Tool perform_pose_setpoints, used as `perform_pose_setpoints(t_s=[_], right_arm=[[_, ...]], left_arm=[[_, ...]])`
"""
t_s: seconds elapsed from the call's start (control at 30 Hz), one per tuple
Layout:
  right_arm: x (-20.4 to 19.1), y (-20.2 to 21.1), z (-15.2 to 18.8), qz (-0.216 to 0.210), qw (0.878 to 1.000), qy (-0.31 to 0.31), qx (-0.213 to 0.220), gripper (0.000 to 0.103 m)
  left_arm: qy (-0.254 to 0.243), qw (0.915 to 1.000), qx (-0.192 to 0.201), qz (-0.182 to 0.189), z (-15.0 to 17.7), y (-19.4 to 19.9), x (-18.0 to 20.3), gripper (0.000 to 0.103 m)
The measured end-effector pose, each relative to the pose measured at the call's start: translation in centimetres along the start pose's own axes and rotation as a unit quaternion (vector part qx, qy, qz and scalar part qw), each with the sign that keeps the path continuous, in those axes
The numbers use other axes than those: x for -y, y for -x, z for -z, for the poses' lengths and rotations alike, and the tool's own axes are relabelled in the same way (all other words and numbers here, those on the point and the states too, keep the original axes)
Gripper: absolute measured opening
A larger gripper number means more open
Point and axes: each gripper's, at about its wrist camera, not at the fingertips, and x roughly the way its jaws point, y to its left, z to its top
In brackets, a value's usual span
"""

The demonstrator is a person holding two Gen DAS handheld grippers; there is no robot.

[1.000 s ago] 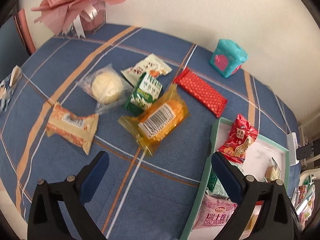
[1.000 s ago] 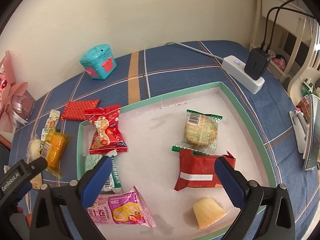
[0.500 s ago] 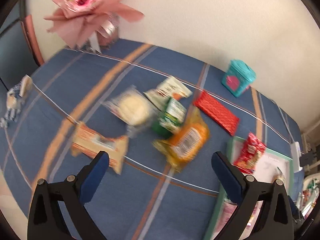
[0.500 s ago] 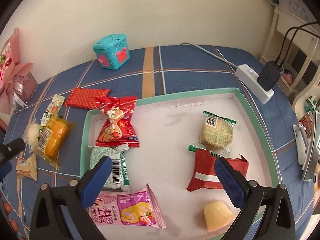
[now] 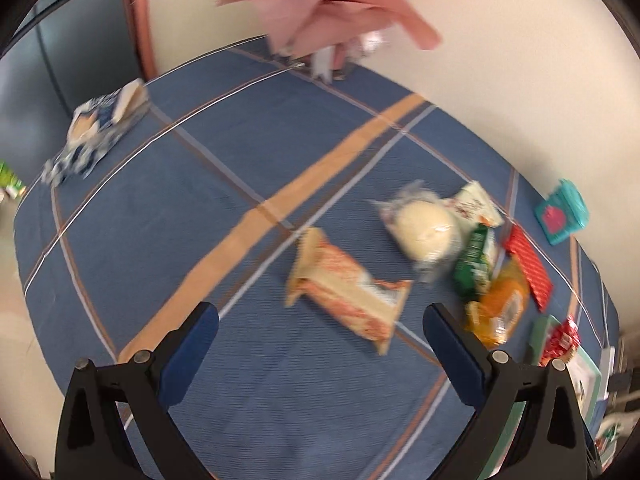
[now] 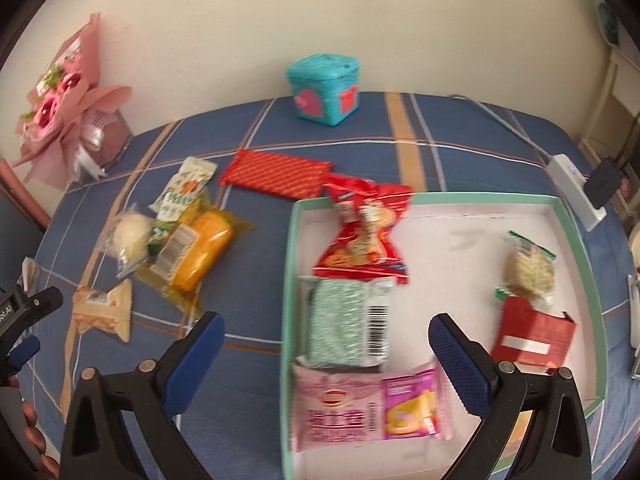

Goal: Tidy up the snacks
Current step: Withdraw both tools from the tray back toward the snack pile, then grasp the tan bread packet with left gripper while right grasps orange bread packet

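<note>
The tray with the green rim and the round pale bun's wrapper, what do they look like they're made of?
The tray looks like matte cardboard: flat white floor, thin mint-green walls, though I can't be sure. The bun wrapper looks like clear, glossy plastic film, since the bun shows through.

Home room, plaid tablecloth [image 6: 460, 160], bouquet [image 6: 68, 100]

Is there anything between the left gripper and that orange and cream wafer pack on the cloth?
Nothing visible. The left gripper is open with the wafer pack lying alone just ahead; the other loose snacks sit beyond it.
</note>
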Motion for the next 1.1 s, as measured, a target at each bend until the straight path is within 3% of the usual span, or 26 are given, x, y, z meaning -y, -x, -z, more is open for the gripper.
perform_pose_setpoints(t_s=[0.47,0.73,1.1], right_arm=[[-6.8,-0.8,-2.8,-0.032,0.998,0.061,0.002,0.101],[-8.9,-2.7,-4.9,-0.066,0.996,0.055,-0.011,0.094],[-10.7,-6.6,-6.2,-0.070,0.996,0.047,-0.042,0.088]], left_arm=[[0.031,0.9987,-0.040,0.005,-0.5,-3.4,-1.7,0.102],[0.044,0.9982,-0.035,0.022,-1.5,-3.6,-1.8,0.102],[0.071,0.9959,-0.045,0.034,-2.4,-5.1,-2.1,0.102]])
